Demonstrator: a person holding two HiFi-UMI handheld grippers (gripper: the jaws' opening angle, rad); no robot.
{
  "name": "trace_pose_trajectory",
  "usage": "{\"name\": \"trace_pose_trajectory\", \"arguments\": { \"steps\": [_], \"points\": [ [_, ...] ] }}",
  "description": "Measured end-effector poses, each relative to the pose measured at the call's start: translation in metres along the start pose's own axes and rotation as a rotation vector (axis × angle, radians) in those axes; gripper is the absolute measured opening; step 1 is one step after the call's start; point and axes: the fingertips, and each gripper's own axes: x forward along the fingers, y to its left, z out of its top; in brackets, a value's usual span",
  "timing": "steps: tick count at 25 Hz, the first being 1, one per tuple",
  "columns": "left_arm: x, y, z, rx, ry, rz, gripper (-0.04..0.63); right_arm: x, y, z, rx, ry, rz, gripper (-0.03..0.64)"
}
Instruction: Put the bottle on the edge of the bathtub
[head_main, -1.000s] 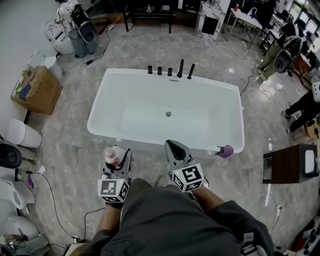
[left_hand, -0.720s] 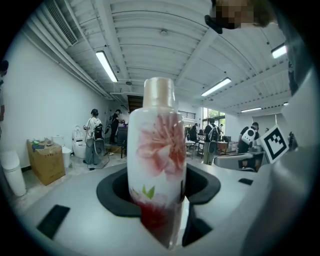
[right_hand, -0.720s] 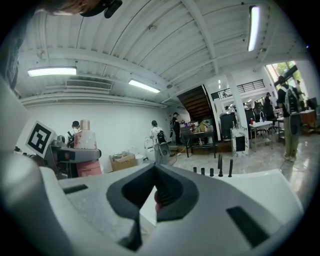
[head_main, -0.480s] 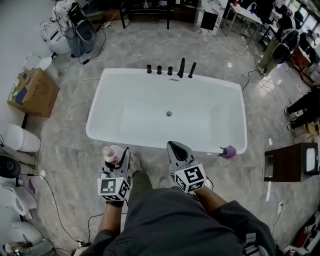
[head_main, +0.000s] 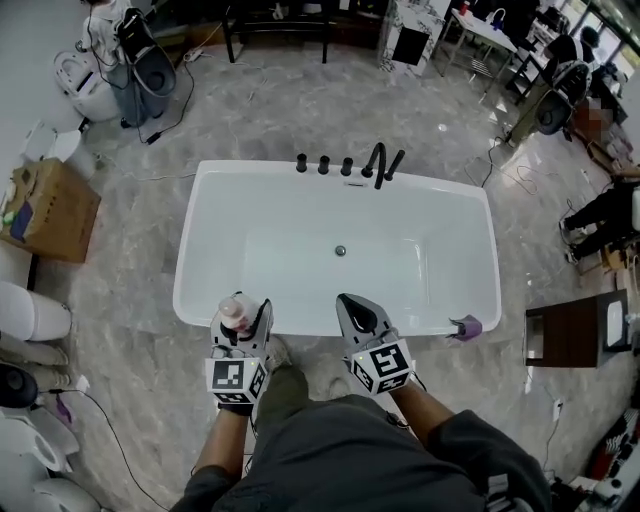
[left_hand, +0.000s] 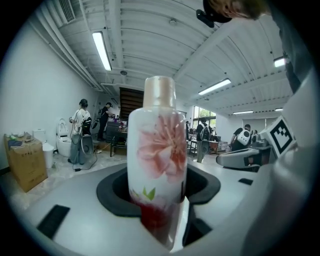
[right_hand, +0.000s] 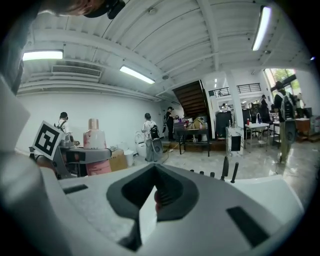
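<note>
A white bottle (left_hand: 157, 150) with a pink flower print and a beige cap stands upright between the jaws of my left gripper (left_hand: 165, 220), which is shut on it. In the head view the bottle (head_main: 233, 312) and left gripper (head_main: 243, 322) hang at the near rim of the white bathtub (head_main: 300, 324), towards its left end. My right gripper (head_main: 352, 305) is beside it over the same rim, shut with nothing in it. From the right gripper view (right_hand: 152, 200) the bottle (right_hand: 93, 137) shows at the left.
Black taps (head_main: 378, 163) line the tub's far rim. A purple object (head_main: 467, 326) sits at its near right corner. A cardboard box (head_main: 45, 210) and toilets (head_main: 30, 310) stand to the left, a dark cabinet (head_main: 570, 330) to the right. People stand in the background.
Both grippers and the person have moved forward to the tub; the jaw tips now reach its near rim. The bottle stays held in the left gripper.
</note>
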Motion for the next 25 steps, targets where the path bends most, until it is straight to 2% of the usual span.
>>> {"name": "trace_pose_trajectory", "arguments": {
  "steps": [6,11,17,25],
  "points": [
    [0.065,0.062,0.006,0.014,0.012,-0.055,0.228,0.083,-0.005,0.022,-0.005,-0.007,-0.059,0.0],
    [0.111,0.084,0.001,0.016,0.016,-0.079,0.228,0.12,-0.023,0.021,-0.021,-0.001,-0.084,0.0],
    [0.151,0.087,-0.006,0.04,0.007,-0.058,0.229,0.154,-0.041,0.015,-0.031,0.013,-0.02,0.0],
    [0.216,0.086,-0.043,0.073,0.007,-0.02,0.228,0.202,-0.082,-0.014,-0.047,0.022,0.062,0.0]
  ]
}}
